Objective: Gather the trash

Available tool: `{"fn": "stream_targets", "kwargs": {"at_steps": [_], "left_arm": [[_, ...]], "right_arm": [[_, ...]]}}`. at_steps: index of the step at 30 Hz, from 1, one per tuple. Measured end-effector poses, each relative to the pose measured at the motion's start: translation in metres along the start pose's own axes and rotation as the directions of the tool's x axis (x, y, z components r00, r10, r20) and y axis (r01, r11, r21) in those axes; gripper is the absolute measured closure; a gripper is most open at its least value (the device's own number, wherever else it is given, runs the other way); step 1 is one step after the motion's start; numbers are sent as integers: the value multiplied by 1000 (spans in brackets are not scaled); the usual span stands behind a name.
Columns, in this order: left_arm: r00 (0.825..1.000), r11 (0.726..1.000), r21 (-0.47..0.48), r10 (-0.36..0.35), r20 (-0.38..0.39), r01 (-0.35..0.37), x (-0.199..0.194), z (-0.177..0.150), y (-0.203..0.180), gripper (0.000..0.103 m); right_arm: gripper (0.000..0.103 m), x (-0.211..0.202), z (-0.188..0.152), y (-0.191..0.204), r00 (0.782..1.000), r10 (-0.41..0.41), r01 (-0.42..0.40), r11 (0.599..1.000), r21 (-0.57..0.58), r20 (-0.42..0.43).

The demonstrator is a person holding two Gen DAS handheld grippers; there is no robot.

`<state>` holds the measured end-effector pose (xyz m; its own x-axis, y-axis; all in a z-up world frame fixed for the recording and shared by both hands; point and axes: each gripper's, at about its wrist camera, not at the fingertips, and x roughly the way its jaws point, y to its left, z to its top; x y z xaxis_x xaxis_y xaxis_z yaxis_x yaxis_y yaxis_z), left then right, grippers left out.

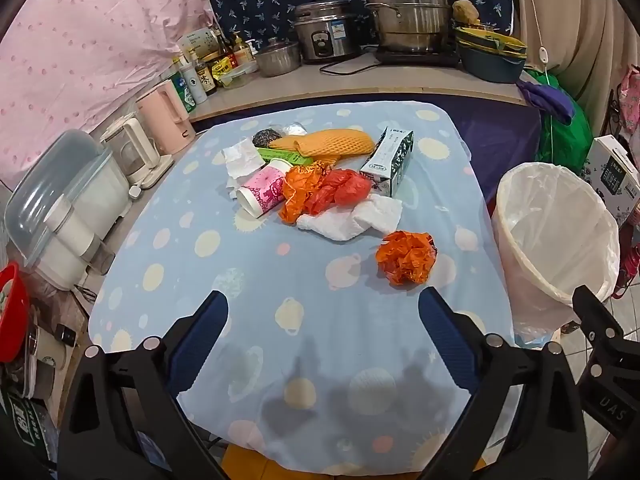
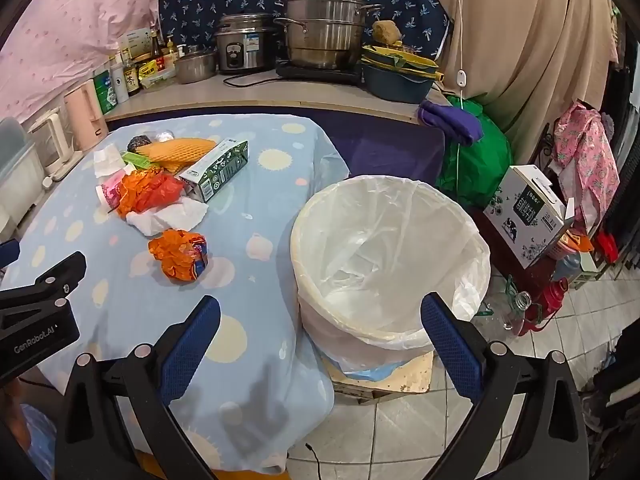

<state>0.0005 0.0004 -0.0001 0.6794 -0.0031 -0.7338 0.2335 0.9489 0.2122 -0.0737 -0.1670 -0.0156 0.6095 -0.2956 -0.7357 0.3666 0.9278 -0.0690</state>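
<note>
A heap of trash lies on the blue dotted tablecloth [image 1: 248,272]: a pink paper cup [image 1: 264,192], orange and red plastic bags [image 1: 320,192], white tissues [image 1: 352,218], a green-white carton [image 1: 390,160], an orange foam net [image 1: 324,144]. One crumpled orange wrapper [image 1: 406,258] [image 2: 180,254] lies apart, nearer me. A white bin with a plastic liner [image 1: 552,236] [image 2: 384,252] stands right of the table. My left gripper [image 1: 324,316] hangs open over the near cloth, holding nothing. My right gripper [image 2: 320,320] is open over the bin's near rim, holding nothing.
Along the left edge stand a pink kettle [image 1: 166,116], a white kettle [image 1: 132,152] and a plastic container [image 1: 68,208]. The counter behind carries steel pots [image 1: 408,12], a rice cooker [image 1: 326,32] and bottles [image 1: 200,76]. A printed box [image 2: 528,216] and bottles sit on the tiled floor [image 2: 420,432] at right.
</note>
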Motion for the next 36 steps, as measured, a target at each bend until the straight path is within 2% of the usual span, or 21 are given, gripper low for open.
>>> {"fn": "stream_targets", "kwargs": {"at_steps": [34, 36], "left_arm": [[1000, 1000, -6, -9, 10, 9, -9, 1, 6, 11], [1000, 1000, -1, -10, 14, 10, -13, 1, 4, 11]], "right_arm": [[7, -13, 5, 16, 1000, -20, 20, 1000, 8, 13], [7, -10, 2, 4, 1000, -18, 18, 1000, 13, 12]]}}
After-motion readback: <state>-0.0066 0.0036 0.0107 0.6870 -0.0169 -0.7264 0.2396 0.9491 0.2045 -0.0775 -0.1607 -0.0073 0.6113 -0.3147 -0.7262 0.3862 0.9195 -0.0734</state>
